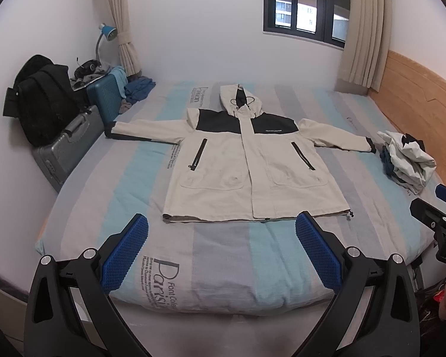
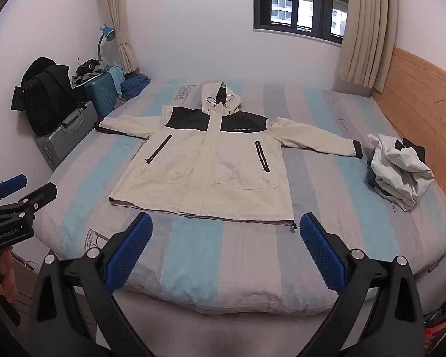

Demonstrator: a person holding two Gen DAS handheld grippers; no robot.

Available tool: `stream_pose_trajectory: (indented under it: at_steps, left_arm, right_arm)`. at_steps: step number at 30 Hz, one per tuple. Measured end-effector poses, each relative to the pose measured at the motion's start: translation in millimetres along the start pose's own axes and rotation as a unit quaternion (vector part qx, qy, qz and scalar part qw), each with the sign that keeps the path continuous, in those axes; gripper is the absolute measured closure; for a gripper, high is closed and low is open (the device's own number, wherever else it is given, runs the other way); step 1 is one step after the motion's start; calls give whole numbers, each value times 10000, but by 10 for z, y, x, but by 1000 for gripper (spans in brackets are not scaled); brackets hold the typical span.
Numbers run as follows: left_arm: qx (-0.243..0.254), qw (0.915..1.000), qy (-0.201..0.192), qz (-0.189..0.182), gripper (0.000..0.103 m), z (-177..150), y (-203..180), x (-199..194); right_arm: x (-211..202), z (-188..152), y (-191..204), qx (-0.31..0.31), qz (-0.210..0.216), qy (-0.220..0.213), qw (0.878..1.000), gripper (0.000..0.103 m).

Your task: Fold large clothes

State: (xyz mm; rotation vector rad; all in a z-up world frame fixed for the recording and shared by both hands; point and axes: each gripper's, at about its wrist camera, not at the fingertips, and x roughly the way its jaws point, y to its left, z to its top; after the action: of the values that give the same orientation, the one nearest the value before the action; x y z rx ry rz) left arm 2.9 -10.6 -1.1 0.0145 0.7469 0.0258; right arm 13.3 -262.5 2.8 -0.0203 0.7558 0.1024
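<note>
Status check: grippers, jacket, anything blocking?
Left gripper open, empty. Right gripper same. Jacket flat on bed, unfolded. Crumpled clothes pile near its sleeve cuff.

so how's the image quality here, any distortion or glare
Left wrist: strong fisheye bends the bed and headboard, dark vignette corners; jacket sharp. Right wrist: same bending, window bright but no glare, light soft and even.

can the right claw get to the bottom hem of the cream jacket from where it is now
Probably yes. The right claw is open and empty, and the jacket lies flat with its hem just ahead of the fingertips. Only bare bedspread lies between; the clothes pile sits well aside.
</note>
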Motion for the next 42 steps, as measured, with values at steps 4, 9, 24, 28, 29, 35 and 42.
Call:
stream_pose_trajectory:
  at_steps: [4, 9, 24, 28, 29, 35, 42]
  left_arm:
    - [-13, 10000, 19, 14, 6, -4, -3, 2]
    - [-28, 10000, 37, 1, 6, -12, 17, 16]
    - [-172, 9991, 57, -383, 6, 45, 166, 35]
    - [51, 9994, 140, -325, 6, 164, 265, 75]
    - [95, 9989, 249, -373, 6, 222, 311, 107]
    - [368, 9952, 614, -670, 6, 566, 574, 266]
    - [311, 9942, 665, -786, 6, 1033, 736, 794]
  right_arm:
    - [-5, -1, -13, 8, -12, -1, 10000, 7]
    - [-3, -2, -28, 18, -13, -8, 10000, 7]
    - [26, 123, 81, 26, -250, 135, 9996, 7]
    - [25, 279, 163, 188, -373, 281, 9987, 7]
    - [26, 315, 182, 214, -409, 312, 9984, 7]
    - [84, 665, 369, 367, -632, 499, 9961, 7]
    - [494, 1071, 248, 424, -576, 478, 9963, 7]
